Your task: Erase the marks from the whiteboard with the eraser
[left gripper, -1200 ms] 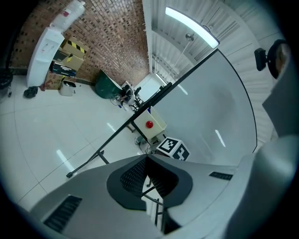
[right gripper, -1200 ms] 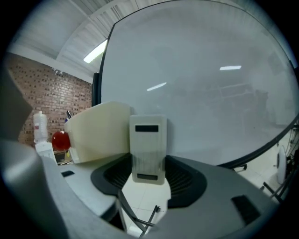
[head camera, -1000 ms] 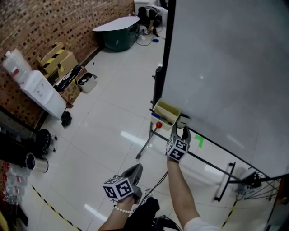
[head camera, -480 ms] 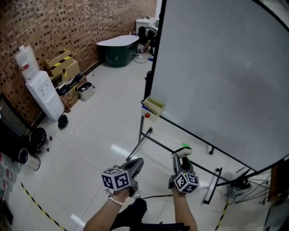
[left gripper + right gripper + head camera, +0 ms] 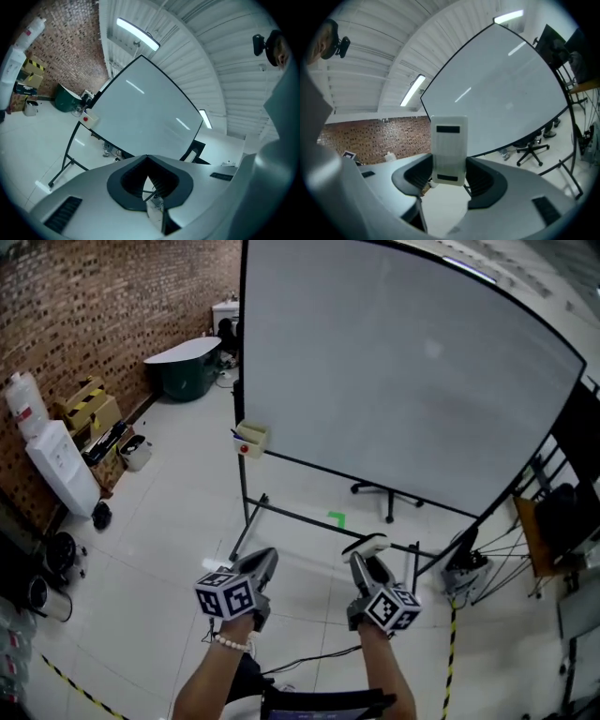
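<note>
Right gripper view shows the eraser [image 5: 449, 150], a white block, pinched upright between the jaws of the right gripper [image 5: 450, 177], its top standing clear above them. In the head view the eraser [image 5: 367, 544] sits low and in front of the whiteboard [image 5: 394, 381], well short of its surface and below its bottom edge.

The left gripper [image 5: 263, 565] hangs level with the right gripper [image 5: 366, 565], also in front of the whiteboard; its jaws are pressed together at the tips with nothing between them.

No marks can be made out on the whiteboard from any view; the surface reads as plain grey-white with light streaks. A small tray [image 5: 251, 439] hangs at the whiteboard's lower left corner, a green floor marker [image 5: 336, 518] lies under the whiteboard, and a brick wall [image 5: 94, 315] runs off to its left.

The eraser seems to be in hand and the wiping not yet begun. The next move likely calls for lifting the eraser to the whiteboard, finding any marks up close, and pressing its wiping face flat before stroking.
</note>
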A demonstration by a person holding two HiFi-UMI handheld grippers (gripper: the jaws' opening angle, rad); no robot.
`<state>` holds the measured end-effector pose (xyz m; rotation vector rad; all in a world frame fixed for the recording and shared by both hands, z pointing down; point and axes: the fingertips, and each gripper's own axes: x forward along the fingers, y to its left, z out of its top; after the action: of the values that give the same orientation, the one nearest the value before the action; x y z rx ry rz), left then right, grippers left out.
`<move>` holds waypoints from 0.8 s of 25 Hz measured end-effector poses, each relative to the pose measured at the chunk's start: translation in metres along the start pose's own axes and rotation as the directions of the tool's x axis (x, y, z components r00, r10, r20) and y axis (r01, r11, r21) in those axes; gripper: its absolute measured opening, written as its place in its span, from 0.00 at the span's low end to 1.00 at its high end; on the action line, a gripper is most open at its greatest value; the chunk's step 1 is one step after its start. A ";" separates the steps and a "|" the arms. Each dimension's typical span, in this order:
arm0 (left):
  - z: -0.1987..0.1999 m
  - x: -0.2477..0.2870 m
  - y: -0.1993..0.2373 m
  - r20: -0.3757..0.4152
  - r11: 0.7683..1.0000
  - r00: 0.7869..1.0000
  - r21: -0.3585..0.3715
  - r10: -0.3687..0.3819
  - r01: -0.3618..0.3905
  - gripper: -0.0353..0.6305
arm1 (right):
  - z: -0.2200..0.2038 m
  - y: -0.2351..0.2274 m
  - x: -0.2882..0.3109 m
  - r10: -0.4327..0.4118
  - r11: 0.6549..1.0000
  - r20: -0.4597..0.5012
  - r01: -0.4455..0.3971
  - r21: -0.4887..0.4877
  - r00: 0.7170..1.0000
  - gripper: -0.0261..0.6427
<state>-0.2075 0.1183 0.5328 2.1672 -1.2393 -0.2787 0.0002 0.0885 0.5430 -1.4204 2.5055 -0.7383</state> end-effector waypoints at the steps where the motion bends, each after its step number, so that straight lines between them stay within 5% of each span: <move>1: -0.008 -0.003 -0.012 -0.014 1.000 1.000 0.018 -0.003 0.003 0.03 | 0.002 0.004 -0.018 0.004 1.000 0.007 -0.004 0.008 1.000 0.42; 9: -0.027 -0.016 -0.074 -0.116 0.987 0.993 0.158 -0.020 0.038 0.03 | 0.020 0.024 -0.088 -0.026 0.999 0.043 0.025 0.037 0.999 0.41; 20: -0.007 -0.037 -0.078 -0.136 0.981 0.988 0.168 -0.076 0.099 0.03 | 0.002 0.071 -0.099 -0.087 0.995 0.016 0.087 0.041 0.996 0.41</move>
<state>-0.1696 0.1808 0.4864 2.3532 -1.1337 -0.0656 0.0004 0.2015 0.4970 -1.5236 2.4145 -0.7828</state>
